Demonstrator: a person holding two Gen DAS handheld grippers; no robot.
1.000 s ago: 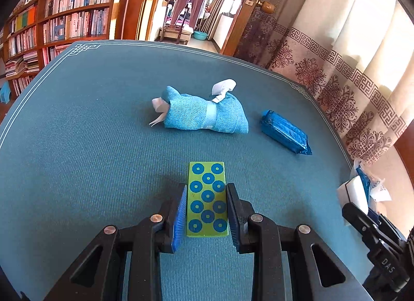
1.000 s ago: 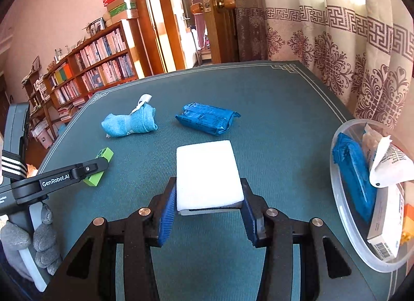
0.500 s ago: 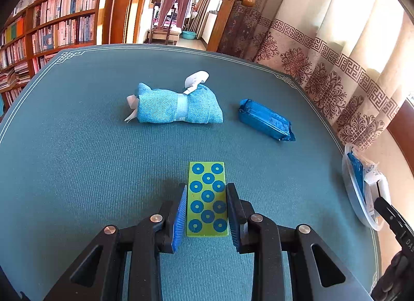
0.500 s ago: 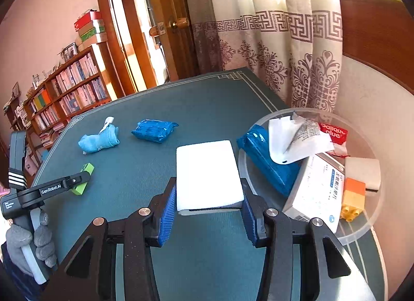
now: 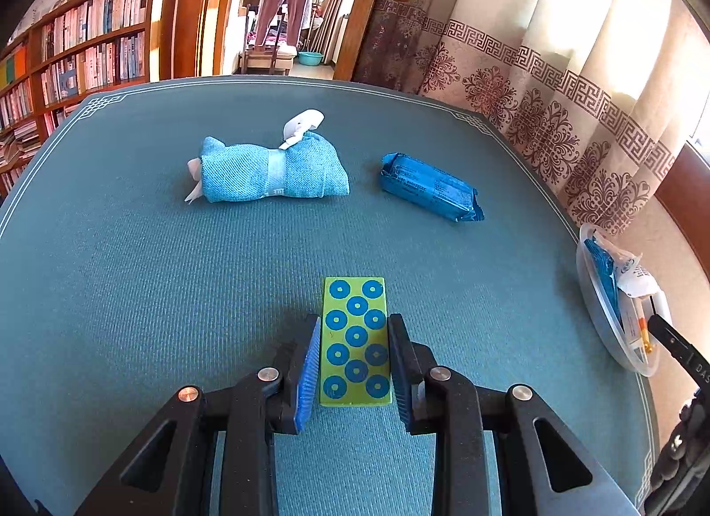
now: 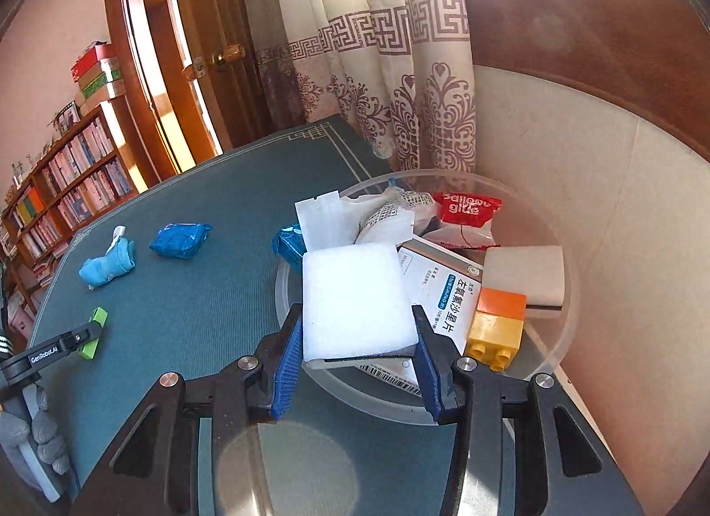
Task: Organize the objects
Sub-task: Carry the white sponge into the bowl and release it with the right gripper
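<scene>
Surroundings: we see a teal table mat [image 5: 133, 294] with a bookshelf [image 5: 80, 54], a wooden door [image 6: 199, 72] and patterned curtains [image 5: 554, 116] behind it.
Loose items: a rolled blue towel [image 5: 270, 172] and a blue packet [image 5: 428, 187] lie apart on the mat, well ahead of the left gripper.
Clear bowl [image 6: 570, 294]: we find it at the mat's right edge, crowded with a medicine box [image 6: 443, 294], an orange-and-yellow toy brick [image 6: 497, 323], a red packet [image 6: 468, 216], a white block [image 6: 523, 276], white wrappers and another blue packet.
Obstruction: these contents fill most of the bowl beneath the right gripper's load.
Left gripper [image 5: 355, 352]: we see its jaws closed on a green card with blue dots [image 5: 355, 338], held above the mat.
Right gripper [image 6: 357, 347]: its jaws clamp a white sponge [image 6: 355, 298] by both sides.
Sponge position: it sits above the bowl's near rim, over the medicine box.
Hand: a grey-gloved hand [image 6: 40, 445] shows at the lower left of the right view.
</scene>
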